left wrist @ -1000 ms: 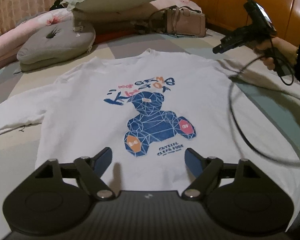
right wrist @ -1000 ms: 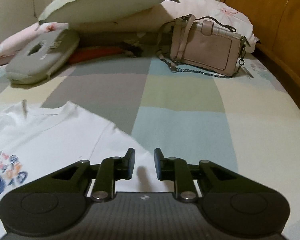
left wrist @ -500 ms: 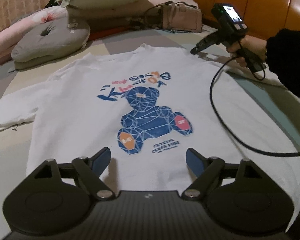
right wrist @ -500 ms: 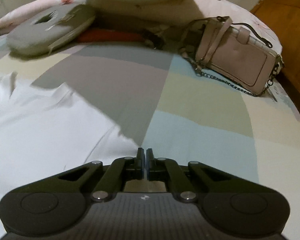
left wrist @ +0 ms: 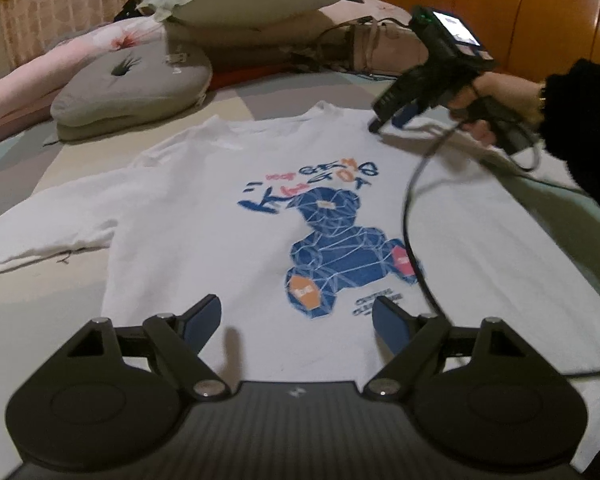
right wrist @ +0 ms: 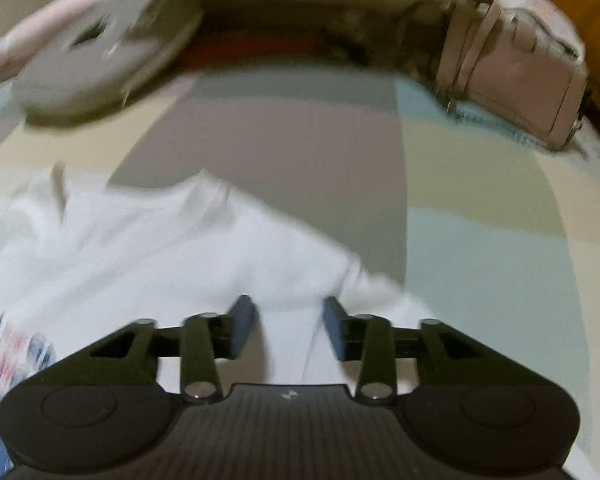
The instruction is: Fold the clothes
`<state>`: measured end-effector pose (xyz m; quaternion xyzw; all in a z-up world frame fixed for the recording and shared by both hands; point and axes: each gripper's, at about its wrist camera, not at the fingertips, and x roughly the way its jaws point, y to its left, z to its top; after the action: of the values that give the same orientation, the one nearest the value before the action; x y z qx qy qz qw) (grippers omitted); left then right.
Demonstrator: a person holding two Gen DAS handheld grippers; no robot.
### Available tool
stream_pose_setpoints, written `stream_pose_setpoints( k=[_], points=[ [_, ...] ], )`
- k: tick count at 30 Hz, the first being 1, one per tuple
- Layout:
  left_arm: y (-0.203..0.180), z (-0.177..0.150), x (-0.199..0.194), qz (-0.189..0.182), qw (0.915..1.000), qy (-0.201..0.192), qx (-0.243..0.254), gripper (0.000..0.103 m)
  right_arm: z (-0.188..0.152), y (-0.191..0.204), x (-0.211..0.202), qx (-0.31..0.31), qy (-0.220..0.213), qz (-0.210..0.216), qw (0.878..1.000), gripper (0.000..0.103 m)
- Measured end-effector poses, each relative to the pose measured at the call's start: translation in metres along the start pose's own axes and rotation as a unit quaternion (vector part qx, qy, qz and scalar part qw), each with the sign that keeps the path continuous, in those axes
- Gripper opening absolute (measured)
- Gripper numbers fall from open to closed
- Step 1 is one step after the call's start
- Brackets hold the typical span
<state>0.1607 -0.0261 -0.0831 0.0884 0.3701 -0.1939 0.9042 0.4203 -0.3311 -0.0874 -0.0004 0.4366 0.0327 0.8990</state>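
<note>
Left wrist view: white shirt (left wrist: 228, 216) is spread flat on the bed (right wrist: 480, 240) | left gripper (left wrist: 296, 314) is held wide open above its bottom edge | right gripper (right wrist: 288, 326) is held open over the shirt's shoulder, nothing pinched.

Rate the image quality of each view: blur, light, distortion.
Left wrist view: mostly sharp, the shirt print readable, slight blur on the right gripper and hand; dim warm light, fisheye bending at the edges. Right wrist view: heavy motion blur smears the shirt, bag and cushion; only the gripper's own fingers stay crisp.
</note>
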Motion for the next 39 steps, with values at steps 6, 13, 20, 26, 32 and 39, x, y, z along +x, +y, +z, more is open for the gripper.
stream_pose_setpoints(
  k=[6,13,20,26,32,39],
  points=[
    [0.006,-0.003,-0.003,0.007,1.0000,0.001,-0.005,0.083,0.013,-0.016,-0.002,0.029,-0.023,-0.004,0.999,0.070],
    [0.005,-0.002,-0.008,-0.003,0.9999,-0.011,-0.008,0.083,-0.042,-0.049,-0.095,0.028,-0.062,0.004,0.998,0.080],
    [-0.009,-0.004,-0.003,-0.007,0.9999,0.002,0.008,0.083,-0.144,-0.074,-0.102,0.039,-0.052,-0.044,0.997,0.088],
    [-0.013,-0.006,0.001,-0.009,0.9998,0.014,0.014,0.083,-0.165,-0.081,-0.132,0.035,-0.040,-0.064,0.997,0.091],
    [-0.016,-0.003,-0.001,-0.007,0.9998,0.009,0.017,0.083,-0.147,-0.121,-0.126,0.108,-0.075,-0.112,0.985,0.093],
    [-0.018,-0.005,0.001,-0.009,0.9997,0.014,0.021,0.083,-0.208,-0.149,-0.157,0.135,-0.068,-0.143,0.978,0.100]
  ],
)
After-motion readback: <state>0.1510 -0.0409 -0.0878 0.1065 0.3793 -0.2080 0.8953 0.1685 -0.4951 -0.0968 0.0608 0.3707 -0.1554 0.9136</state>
